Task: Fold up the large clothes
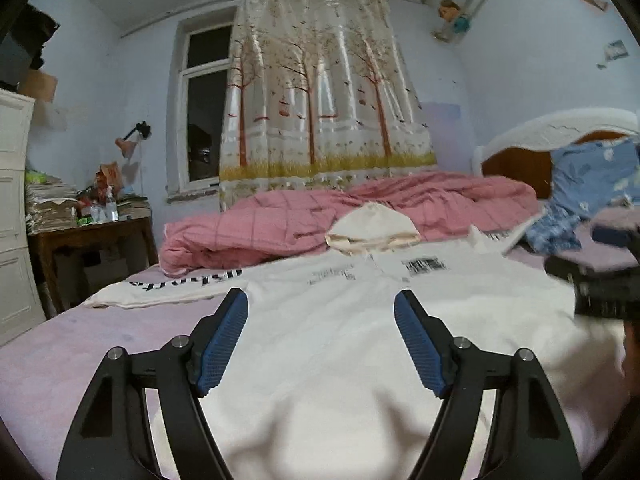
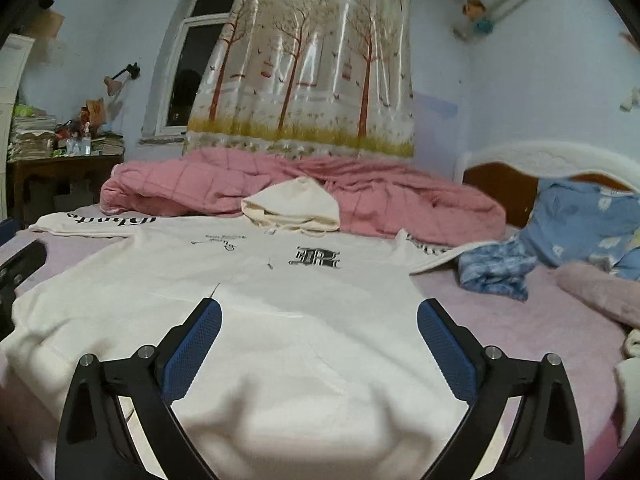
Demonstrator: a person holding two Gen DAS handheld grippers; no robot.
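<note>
White hoodie (image 2: 280, 320) lies spread flat, front up, across the pale pink sheet (image 2: 540, 340) of the bed, hood (image 2: 294, 204) at the far end against a rumpled pink quilt (image 2: 400, 200). One sleeve with black lettering (image 1: 160, 286) stretches out to the left. Left gripper (image 1: 320, 312) hovers above the hoodie's lower body, jaws apart, nothing between the blue pads. Right gripper (image 2: 319, 318) likewise over the hem area, jaws wide, empty (its black frame blurs at the left view's right edge). Blue floral pillow (image 2: 580, 220) rests by the headboard. Tree-print curtain (image 1: 320, 100) behind.
</note>
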